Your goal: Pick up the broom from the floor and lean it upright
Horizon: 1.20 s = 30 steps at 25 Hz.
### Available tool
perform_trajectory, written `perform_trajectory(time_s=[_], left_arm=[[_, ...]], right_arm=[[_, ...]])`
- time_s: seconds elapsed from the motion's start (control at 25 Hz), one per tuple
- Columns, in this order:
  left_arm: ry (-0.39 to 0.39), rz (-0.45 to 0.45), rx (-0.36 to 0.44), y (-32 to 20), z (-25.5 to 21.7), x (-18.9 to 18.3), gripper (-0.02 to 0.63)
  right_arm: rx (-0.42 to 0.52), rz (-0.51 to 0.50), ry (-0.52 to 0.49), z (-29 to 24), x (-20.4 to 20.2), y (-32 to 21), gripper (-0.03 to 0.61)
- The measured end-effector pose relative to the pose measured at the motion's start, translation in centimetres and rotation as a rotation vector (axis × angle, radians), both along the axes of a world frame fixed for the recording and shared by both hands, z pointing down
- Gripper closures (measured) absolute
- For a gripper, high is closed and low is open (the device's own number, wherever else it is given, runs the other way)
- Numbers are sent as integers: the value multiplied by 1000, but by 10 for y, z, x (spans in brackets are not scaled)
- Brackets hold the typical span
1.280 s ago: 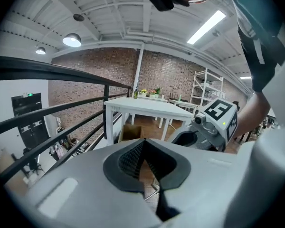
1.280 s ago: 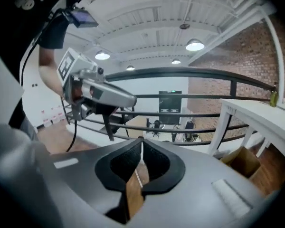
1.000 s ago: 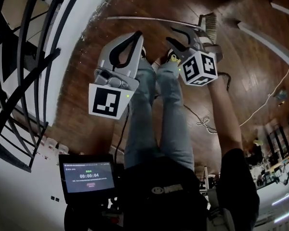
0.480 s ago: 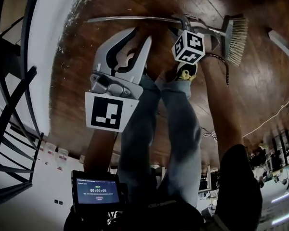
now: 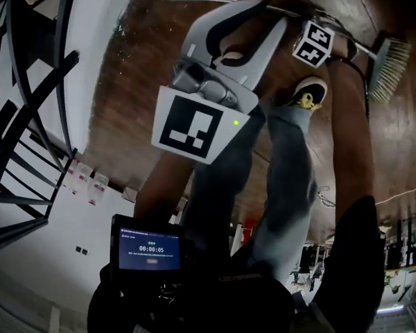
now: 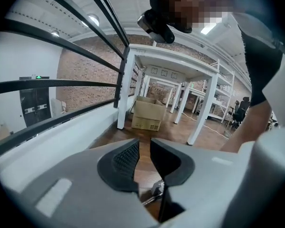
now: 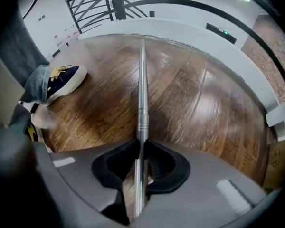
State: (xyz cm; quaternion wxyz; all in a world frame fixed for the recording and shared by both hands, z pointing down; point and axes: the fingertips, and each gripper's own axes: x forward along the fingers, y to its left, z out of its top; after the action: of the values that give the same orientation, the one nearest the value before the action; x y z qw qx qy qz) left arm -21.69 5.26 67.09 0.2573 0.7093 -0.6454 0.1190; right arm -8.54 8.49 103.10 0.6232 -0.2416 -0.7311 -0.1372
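Against the earlier frames, the right gripper [image 7: 141, 145] is found brought down from above the feet onto the broom [image 7: 142, 94], and its fingers [image 7: 164, 163] have just been closing, so that the metal handle is now clamped between them. The left gripper [image 6: 143, 151] is seen lower as well. Its fingers [image 6: 123, 163] have been opened a little and are held slightly apart with nothing between them. The broom is left lying on the floor [image 7: 199, 113], its handle stretched away from the right gripper and its bristle head shown at the upper right of the head view. One broom, two grippers, one small screen [image 5: 151, 250] and one cardboard box [image 6: 147, 114] are counted, and a shoe [image 7: 61, 80] is seen near the handle. The floor is made of dark, glossy wooden planks and is bordered by a low white wall [image 7: 180, 30]. A black railing [image 5: 28, 82], white tables [image 6: 180, 65] and a brick wall [image 6: 85, 75] are shown around it.
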Motion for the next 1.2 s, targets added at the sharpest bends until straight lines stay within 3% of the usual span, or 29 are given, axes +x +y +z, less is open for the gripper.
perform_trajectory(time_s=[0.16,0.4,0.48,0.64,0.8,0.92,0.96,1.04,1.12,1.2], left_arm=[[51,-85,33,-1,-10,-9,525],[174,-319,8,20,-75,-16,516],[186,-355,22,11,-102,-16,469],[123,-261,23,-18,-140,-4,219],[141,-155,61,-76,-169,19,151],[116,-32,125,-128,-210,52,144],[86,10,156,-143,-227,65,158],[24,95,219,-167,-263,95,303],[-19,189,271,-186,-296,132,571],[-46,260,283,-201,-320,168,572]], right_arm=[[43,68,-83,-33,-11,-32,502],[9,258,-266,-167,-17,-56,503],[18,339,-311,-210,-17,-82,503],[7,504,-388,-284,-16,-106,503],[-14,653,-470,-350,-7,-116,500],[-20,760,-520,-390,-1,-124,499],[-20,795,-539,-404,1,-128,499],[-19,869,-582,-430,5,-134,497],[-23,953,-623,-456,14,-142,497],[-46,1047,-650,-480,30,-151,497]])
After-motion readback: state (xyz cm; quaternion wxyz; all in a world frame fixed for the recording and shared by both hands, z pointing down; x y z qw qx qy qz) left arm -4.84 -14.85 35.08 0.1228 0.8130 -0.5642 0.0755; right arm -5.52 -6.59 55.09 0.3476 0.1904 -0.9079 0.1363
